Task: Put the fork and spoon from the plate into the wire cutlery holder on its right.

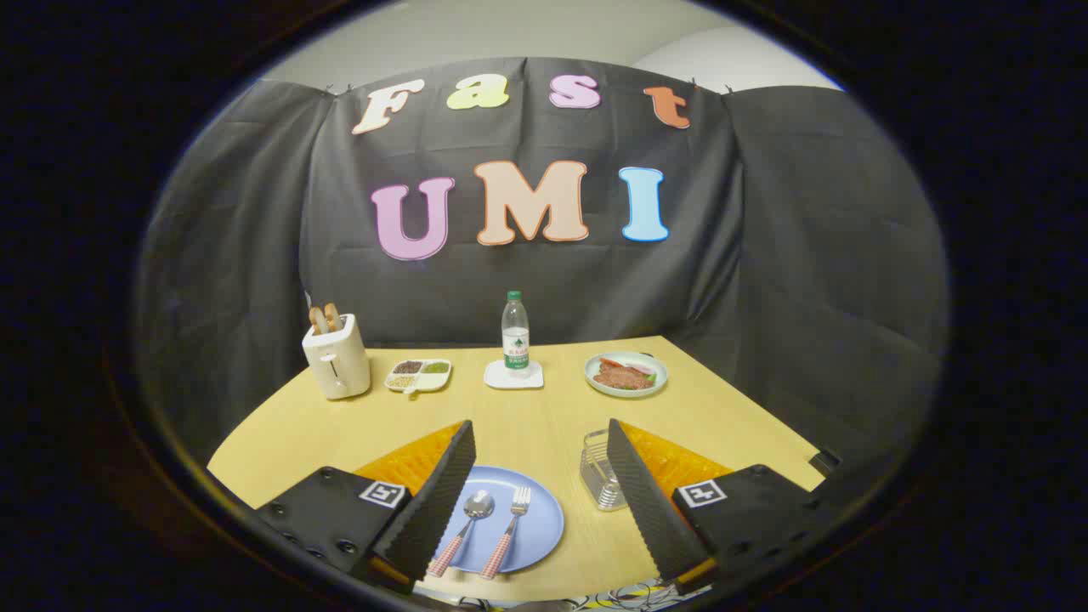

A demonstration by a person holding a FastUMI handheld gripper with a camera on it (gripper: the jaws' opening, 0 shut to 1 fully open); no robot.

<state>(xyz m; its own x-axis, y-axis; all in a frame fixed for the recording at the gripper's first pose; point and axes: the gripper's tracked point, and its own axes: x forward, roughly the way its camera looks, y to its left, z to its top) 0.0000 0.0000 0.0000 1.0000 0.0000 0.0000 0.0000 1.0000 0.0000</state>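
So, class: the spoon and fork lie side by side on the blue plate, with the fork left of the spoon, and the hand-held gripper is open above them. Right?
Not quite. The gripper view shows the metal spoon with the checked handle left of the matching fork. Both lie on the round blue plate, and the hand-held gripper is open.

Across the far half of your counter (340, 433) you have a toaster (337, 365) with bread in its slots at mid-left, a divided dish of seasonings (418, 375) beside it, a water bottle (515, 332) upright on a white coaster (513, 377) at centre, and a plate of food (626, 374) to the right.
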